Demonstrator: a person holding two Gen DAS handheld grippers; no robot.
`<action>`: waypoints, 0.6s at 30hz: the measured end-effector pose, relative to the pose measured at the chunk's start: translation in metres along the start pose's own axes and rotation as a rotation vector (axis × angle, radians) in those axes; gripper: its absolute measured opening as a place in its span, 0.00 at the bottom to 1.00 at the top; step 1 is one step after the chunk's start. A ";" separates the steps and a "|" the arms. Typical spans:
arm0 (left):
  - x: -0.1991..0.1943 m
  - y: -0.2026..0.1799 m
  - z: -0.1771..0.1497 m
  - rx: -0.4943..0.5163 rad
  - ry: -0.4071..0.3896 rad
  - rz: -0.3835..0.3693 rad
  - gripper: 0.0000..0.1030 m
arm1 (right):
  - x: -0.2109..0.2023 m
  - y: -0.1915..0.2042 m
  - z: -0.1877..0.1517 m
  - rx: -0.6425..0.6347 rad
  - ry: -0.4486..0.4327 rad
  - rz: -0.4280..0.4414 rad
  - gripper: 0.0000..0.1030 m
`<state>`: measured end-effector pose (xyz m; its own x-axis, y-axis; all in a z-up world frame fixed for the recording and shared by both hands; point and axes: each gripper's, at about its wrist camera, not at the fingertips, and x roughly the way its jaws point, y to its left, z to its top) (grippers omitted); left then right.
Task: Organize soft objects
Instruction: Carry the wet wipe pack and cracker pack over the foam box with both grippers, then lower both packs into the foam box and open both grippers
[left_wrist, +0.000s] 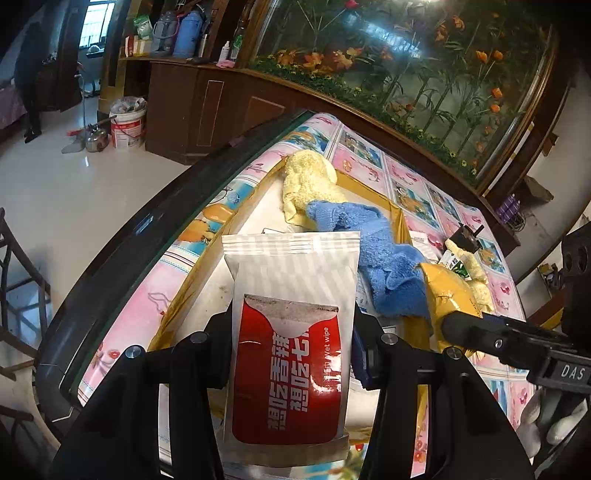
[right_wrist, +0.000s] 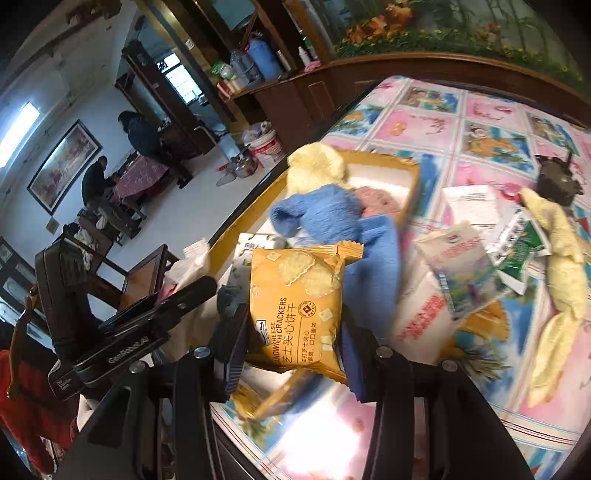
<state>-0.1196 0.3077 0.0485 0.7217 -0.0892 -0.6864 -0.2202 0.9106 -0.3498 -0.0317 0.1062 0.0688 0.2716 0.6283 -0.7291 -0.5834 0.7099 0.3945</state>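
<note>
My left gripper (left_wrist: 291, 354) is shut on a white and red wet wipe pack (left_wrist: 291, 332), held upright above an open cardboard box (left_wrist: 207, 269). A yellow towel (left_wrist: 306, 181) and a blue towel (left_wrist: 380, 254) lie in the box. My right gripper (right_wrist: 291, 332) is shut on a yellow pack of sandwich crackers (right_wrist: 295, 306), held over the box's near edge; the pack also shows in the left wrist view (left_wrist: 447, 295). In the right wrist view the blue towel (right_wrist: 332, 218), the yellow towel (right_wrist: 314, 162) and a pink cloth (right_wrist: 376, 199) lie in the box (right_wrist: 410, 181).
The table wears a pink and blue picture cloth (right_wrist: 424, 122). To the right of the box lie white packets (right_wrist: 454, 258), a green sachet (right_wrist: 521, 254), a yellow cloth (right_wrist: 561, 273) and a dark small object (right_wrist: 554, 181). A wooden cabinet (left_wrist: 207, 107) and a white bucket (left_wrist: 127, 127) stand beyond the table.
</note>
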 end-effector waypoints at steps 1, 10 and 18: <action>0.003 0.002 0.001 -0.005 0.003 0.003 0.47 | 0.005 0.004 0.000 -0.005 0.007 0.000 0.43; 0.024 0.008 0.005 -0.021 0.019 0.041 0.50 | 0.043 0.016 0.002 -0.031 0.070 -0.032 0.43; 0.024 0.006 0.002 -0.018 0.003 0.106 0.53 | 0.053 0.022 -0.003 -0.045 0.077 -0.047 0.44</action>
<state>-0.1021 0.3118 0.0312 0.6914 0.0063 -0.7224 -0.3072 0.9076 -0.2861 -0.0322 0.1542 0.0377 0.2410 0.5667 -0.7879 -0.6055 0.7222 0.3343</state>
